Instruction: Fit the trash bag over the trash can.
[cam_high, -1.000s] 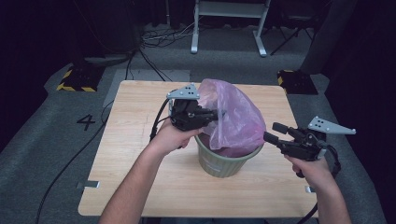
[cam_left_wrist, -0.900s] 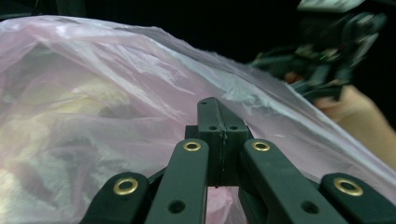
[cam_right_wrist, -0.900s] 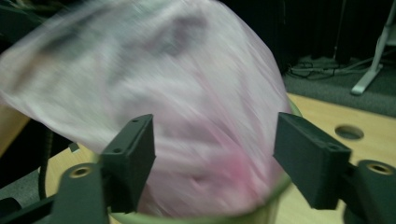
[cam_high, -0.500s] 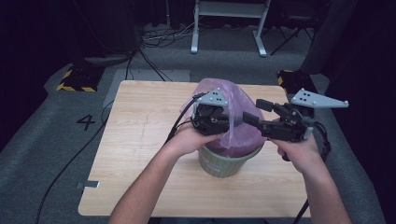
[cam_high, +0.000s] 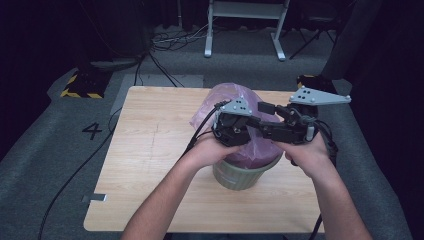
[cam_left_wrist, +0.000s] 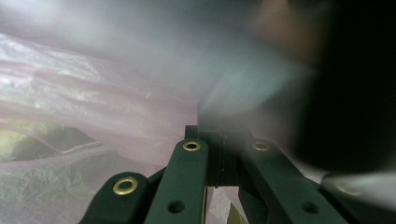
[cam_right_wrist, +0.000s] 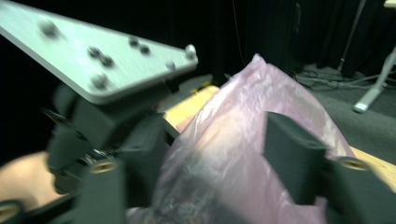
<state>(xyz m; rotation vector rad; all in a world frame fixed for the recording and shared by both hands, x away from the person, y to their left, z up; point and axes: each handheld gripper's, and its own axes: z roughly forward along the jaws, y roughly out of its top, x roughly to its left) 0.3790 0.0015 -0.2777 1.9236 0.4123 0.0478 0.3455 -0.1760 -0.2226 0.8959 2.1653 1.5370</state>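
Fingers of the left gripper (cam_left_wrist: 212, 154) are clenched on a fold of the pink bag (cam_left_wrist: 93, 116), seen close in its own view. Right gripper (cam_right_wrist: 224, 163) jaws have just been closing and straddle the bag's peak (cam_right_wrist: 261, 93), pads not yet pressing. From above, the bag (cam_high: 235, 97) stands in a green bin (cam_high: 240, 175) at the table's (cam_high: 150, 150) 3 o'clock side, both grippers (cam_high: 245, 125) (cam_high: 267, 112) meeting over it
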